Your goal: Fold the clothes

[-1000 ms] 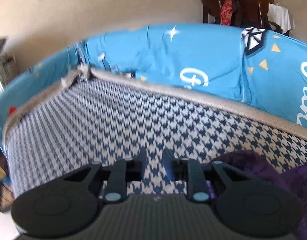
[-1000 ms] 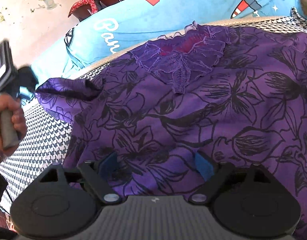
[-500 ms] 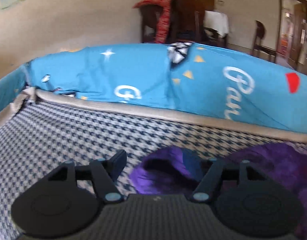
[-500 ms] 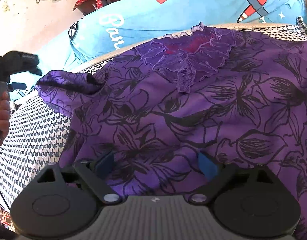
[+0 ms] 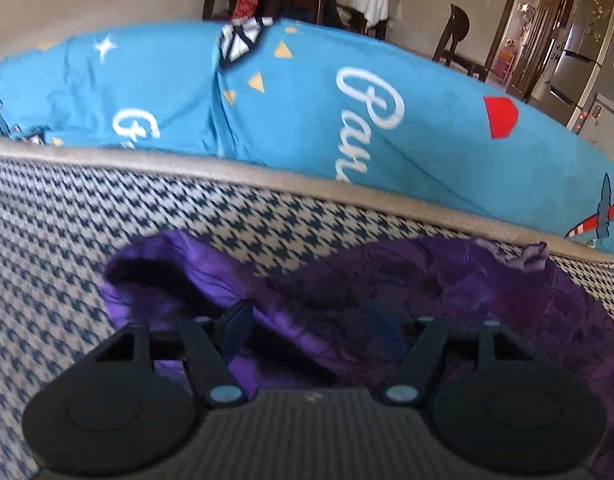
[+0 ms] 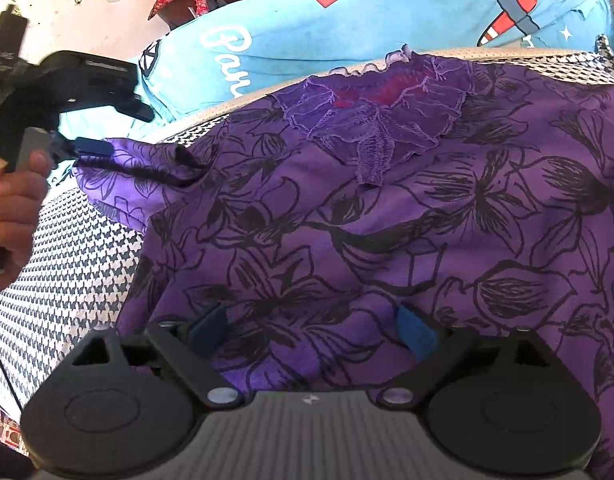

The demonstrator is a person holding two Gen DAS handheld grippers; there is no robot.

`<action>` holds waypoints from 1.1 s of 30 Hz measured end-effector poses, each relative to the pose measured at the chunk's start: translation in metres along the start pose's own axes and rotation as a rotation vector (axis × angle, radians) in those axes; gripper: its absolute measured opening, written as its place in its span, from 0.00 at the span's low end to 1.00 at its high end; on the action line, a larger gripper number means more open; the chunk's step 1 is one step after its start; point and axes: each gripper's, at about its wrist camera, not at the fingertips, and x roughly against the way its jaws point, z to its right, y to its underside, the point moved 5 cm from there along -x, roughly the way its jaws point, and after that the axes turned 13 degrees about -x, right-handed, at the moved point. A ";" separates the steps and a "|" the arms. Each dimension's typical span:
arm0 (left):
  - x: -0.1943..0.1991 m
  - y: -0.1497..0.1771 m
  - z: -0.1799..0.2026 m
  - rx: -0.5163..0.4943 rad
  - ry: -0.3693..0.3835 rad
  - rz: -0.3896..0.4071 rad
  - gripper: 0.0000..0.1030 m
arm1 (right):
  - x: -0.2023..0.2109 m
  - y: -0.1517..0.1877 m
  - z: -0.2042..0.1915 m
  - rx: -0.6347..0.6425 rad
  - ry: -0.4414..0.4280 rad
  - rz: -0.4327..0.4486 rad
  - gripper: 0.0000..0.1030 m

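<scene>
Left wrist view: our left tool [image 5: 305, 318], jaws apart, hangs over the sleeve [image 5: 179, 276] of the purple top [image 5: 487, 292], nothing clamped. The top lies on the checked bed [image 5: 67, 216], a blue pillow [image 5: 307, 112] behind.

Right wrist view: right tool [image 6: 311, 330] — jaws wide, empty — over the top's body [image 6: 347, 220]. Step in hand, we judge: reaching for the sleeve. Next: close on its edge, carry it inward.

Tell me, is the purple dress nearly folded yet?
Not yet. The purple dress lies spread flat on the checked bed, and no fold shows. The left gripper is open around its sleeve; the right gripper is open over the hem. All the folding is left.
</scene>
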 end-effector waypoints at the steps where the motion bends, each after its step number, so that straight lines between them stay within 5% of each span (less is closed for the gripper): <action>1: -0.004 0.000 0.002 0.003 0.007 -0.009 0.63 | 0.000 0.000 0.000 -0.001 -0.001 0.000 0.91; 13: -0.031 0.008 0.001 0.042 -0.033 -0.088 0.74 | 0.001 0.001 0.000 -0.006 -0.005 -0.004 0.91; 22: -0.047 0.017 -0.008 0.069 -0.100 -0.105 0.15 | 0.000 0.002 -0.001 0.001 0.000 0.000 0.91; 33: 0.008 -0.001 -0.056 0.182 -0.343 0.076 0.11 | -0.001 0.002 -0.002 0.007 0.004 0.009 0.92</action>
